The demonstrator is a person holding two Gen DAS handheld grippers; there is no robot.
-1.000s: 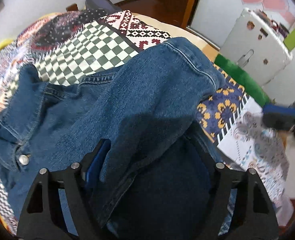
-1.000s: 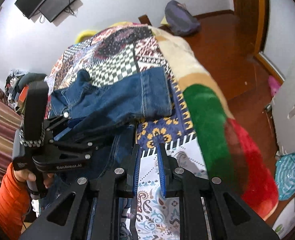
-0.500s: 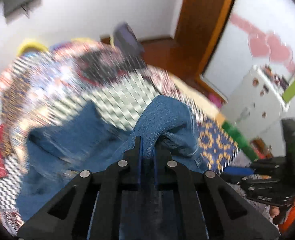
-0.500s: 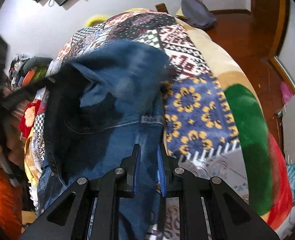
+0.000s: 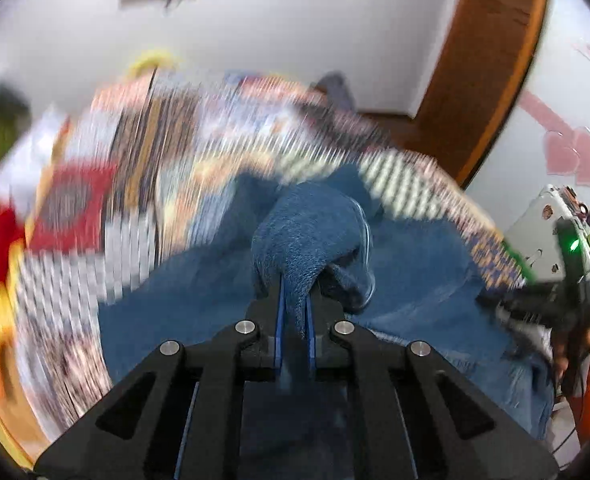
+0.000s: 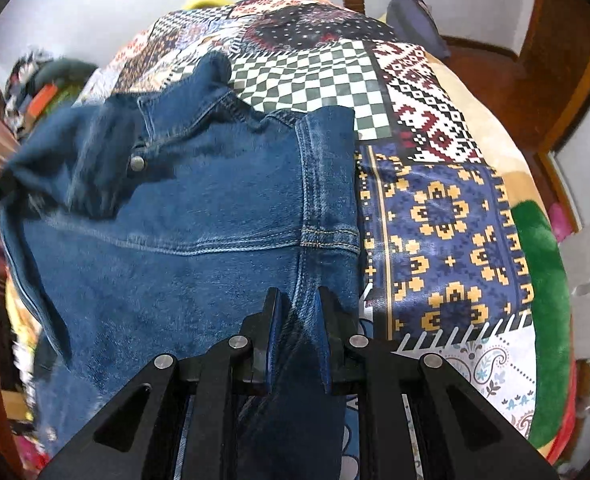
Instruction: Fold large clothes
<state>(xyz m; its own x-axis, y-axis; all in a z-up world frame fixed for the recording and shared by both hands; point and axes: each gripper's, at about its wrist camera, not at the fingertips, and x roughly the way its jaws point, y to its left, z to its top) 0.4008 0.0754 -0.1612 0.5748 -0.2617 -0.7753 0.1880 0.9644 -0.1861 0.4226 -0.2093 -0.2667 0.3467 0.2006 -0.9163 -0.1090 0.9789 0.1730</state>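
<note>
A blue denim jacket point(image 6: 199, 216) lies on a patchwork bedspread point(image 6: 447, 216), collar and a metal button at the upper left. My right gripper point(image 6: 297, 308) is shut on the jacket's denim along a seam near its right edge. My left gripper point(image 5: 295, 300) is shut on a bunched fold of the same jacket point(image 5: 311, 224) and holds it lifted above the rest of the denim. The left wrist view is motion-blurred. The right gripper also shows in the left wrist view point(image 5: 543, 308), at the far right.
A bed with a patterned bedspread point(image 5: 135, 208) fills both views. A white cabinet point(image 5: 551, 220) stands at the right. A wooden door point(image 5: 495, 60) and wooden floor lie beyond. A clothes pile point(image 6: 43, 84) sits left of the bed.
The left gripper closed on a jacket fold and lifted it, swinging left. The right gripper moved onto the jacket's right seam and took hold of it.
</note>
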